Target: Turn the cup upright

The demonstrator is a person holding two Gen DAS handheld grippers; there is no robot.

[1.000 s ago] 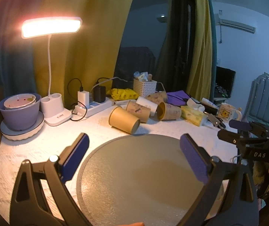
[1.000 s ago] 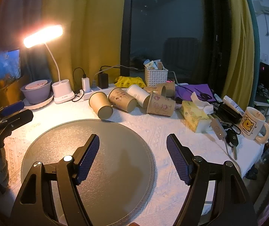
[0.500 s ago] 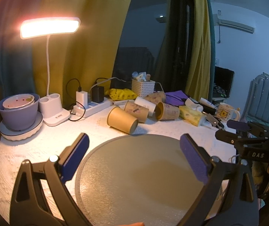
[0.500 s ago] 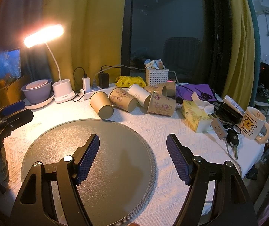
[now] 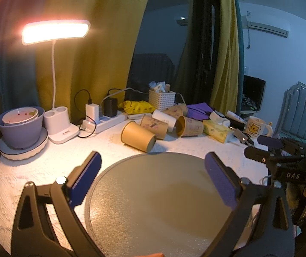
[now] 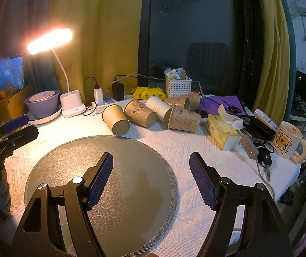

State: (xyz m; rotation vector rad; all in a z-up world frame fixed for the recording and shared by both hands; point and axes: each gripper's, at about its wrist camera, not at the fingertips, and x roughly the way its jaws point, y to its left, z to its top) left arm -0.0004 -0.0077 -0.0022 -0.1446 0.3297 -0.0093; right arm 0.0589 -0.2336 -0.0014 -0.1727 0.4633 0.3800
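On my left gripper the fingers stood wide apart with nothing between them, hovering over the round grey mat. My right gripper was the same: fingers spread wide and empty above that mat.

Over the last second almost nothing had shifted. The left view had drifted slightly and the right barely at all, so I judged the reach had not begun and the flip was all ahead of me.

Just past the mat's far edge, the plain brown cup lay on its side on the white bench, base towards the mat in the right view. It was the nearest, and I took it as my target. Behind it lay a jumble of printed cups, touching or overlapping, so I could not count them surely. The lamp glared on the left, and its base, the bowls and the far clutter were dim.
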